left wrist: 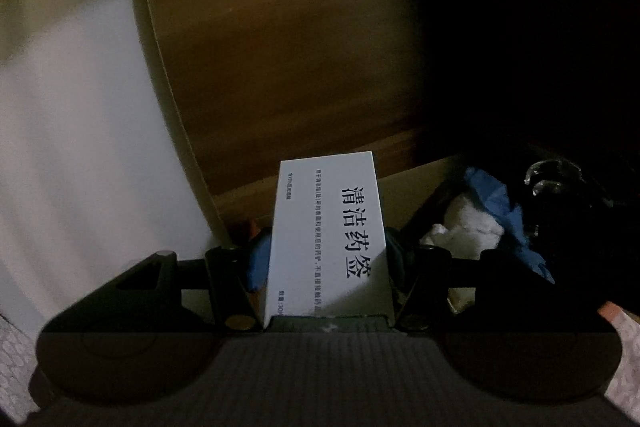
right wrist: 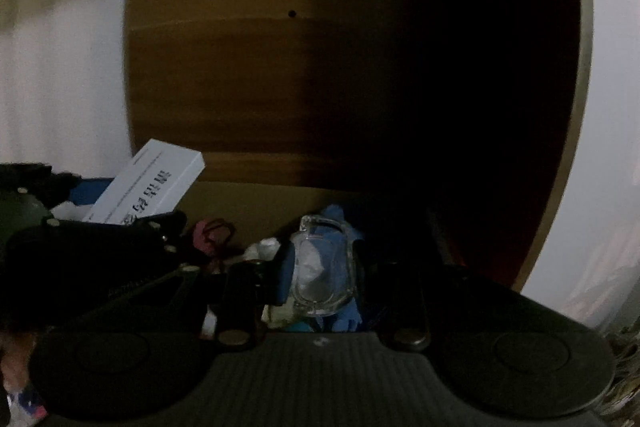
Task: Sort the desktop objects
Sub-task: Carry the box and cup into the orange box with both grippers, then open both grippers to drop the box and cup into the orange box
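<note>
Left claw: the left gripper (left wrist: 326, 259) is pinched on a white box (left wrist: 326, 227) printed with dark Chinese characters; its 2 blue-padded fingers (left wrist: 258, 263) press the box's long sides, and the box stands on end, leaning slightly toward 1 o'clock.

Right claw: the right gripper (right wrist: 322, 267) is closed around a clear glass dish (right wrist: 322, 267), held on edge between its fingers.

Box seen from the right: the white box (right wrist: 150, 189) sits at 9 o'clock, tilted, in the dark left gripper (right wrist: 132, 223).

Pile: blue cloth (left wrist: 500, 203) and white crumpled material (left wrist: 468, 223) lie at 3 o'clock of the box; the glass dish (left wrist: 554, 177) glints just beyond.

Surface: a brown wooden board (left wrist: 280, 47) with a small dark hole fills 12 o'clock.

Room: dim; a pale wall (left wrist: 80, 107) shows at 9 o'clock.
</note>
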`<state>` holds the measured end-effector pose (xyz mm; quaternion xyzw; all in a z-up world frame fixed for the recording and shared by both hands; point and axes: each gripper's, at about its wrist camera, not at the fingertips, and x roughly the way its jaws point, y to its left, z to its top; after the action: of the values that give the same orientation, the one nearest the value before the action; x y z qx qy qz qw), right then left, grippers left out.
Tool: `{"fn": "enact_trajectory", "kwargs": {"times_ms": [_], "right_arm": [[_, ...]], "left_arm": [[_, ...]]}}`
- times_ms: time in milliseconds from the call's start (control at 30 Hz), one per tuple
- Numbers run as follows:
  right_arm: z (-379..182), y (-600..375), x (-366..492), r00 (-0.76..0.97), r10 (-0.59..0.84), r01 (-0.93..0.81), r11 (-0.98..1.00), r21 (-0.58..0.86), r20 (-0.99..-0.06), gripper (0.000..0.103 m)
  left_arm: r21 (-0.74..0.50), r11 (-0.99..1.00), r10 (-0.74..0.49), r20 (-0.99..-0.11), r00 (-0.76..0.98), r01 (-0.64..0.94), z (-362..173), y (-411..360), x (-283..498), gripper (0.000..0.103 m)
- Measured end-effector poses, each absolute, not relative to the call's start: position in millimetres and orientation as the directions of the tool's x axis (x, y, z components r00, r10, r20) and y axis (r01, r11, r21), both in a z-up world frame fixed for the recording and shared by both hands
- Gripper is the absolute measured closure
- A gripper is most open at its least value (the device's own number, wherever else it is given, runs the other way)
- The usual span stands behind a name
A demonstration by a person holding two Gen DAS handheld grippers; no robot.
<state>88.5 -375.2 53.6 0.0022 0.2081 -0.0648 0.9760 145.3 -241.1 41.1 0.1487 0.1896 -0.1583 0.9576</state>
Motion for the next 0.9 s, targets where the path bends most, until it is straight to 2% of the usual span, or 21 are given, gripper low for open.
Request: {"fn": "enact_trajectory", "kwargs": {"times_ms": [167, 533, 700, 900], "right_arm": [[47.6, -377.5, 113.7, 0.893, -0.146, 0.144, 0.989, -0.036, -0.426, 0.074], [31.7, -385.5, 154.7, 0.861, -0.152, 0.167, 0.986, -0.013, -0.486, 0.074], [32.8, -380.3, 159.6, 0.857, -0.159, 0.171, 0.985, -0.021, -0.49, 0.074], [34.5, -378.1, 155.0, 0.861, -0.153, 0.167, 0.986, -0.015, -0.485, 0.074]], "left_arm": [[0.176, 0.928, -0.219, -0.452, 0.865, 0.327, 36.0, -245.0, 164.8, 0.046], [0.212, 0.924, -0.183, -0.486, 0.855, 0.318, 33.5, -257.8, 175.6, 0.046], [0.199, 0.931, -0.164, -0.521, 0.837, 0.306, 30.3, -259.8, 179.7, 0.046], [0.192, 0.931, -0.172, -0.518, 0.838, 0.31, 30.8, -259.6, 175.1, 0.046]]}}
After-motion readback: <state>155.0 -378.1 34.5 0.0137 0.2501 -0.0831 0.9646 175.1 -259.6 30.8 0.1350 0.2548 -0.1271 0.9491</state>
